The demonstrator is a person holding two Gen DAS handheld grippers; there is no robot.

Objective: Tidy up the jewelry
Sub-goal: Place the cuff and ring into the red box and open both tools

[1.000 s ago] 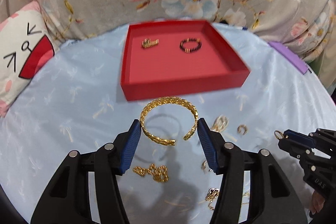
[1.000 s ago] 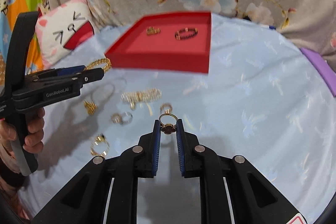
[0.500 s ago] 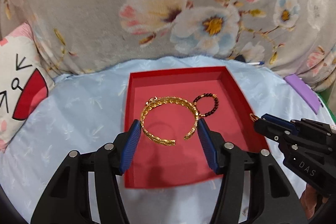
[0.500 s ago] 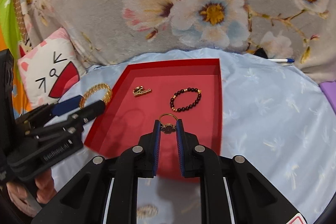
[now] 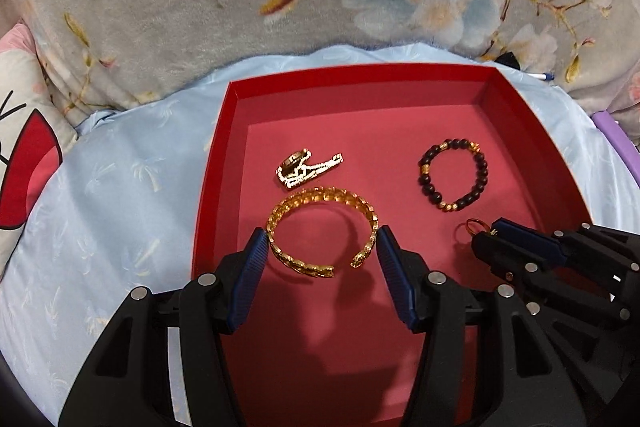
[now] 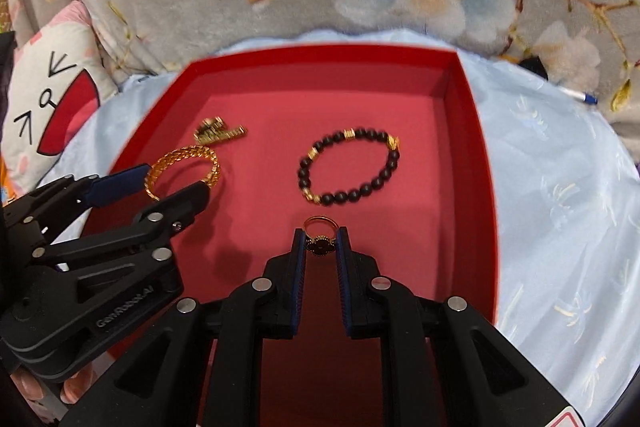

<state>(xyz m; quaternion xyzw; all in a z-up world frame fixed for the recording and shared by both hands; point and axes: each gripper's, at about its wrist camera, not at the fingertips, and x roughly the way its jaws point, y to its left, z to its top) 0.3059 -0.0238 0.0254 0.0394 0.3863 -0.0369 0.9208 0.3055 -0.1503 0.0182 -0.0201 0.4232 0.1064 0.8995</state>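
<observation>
Gold cuff bangle [image 5: 322, 233] was clamped in the left gripper [image 5: 320, 255] over the red tray [image 5: 216, 163]; the right gripper [image 6: 321, 247] pinched a ring [image 6: 320, 233]. Both should be lowered to bare floor near the beaded bracelet [image 6: 350, 167] before release.

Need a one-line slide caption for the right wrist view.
Right gripper holds a gold ring over the red tray, near a beaded bracelet.

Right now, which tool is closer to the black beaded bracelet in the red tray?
Right. The right tool sits just in front of the black beaded bracelet; the left tool is farther left, holding the gold cuff.

Shiny gold metal cuff [image 5: 322, 231], matt red tray [image 5: 360, 83]
</observation>
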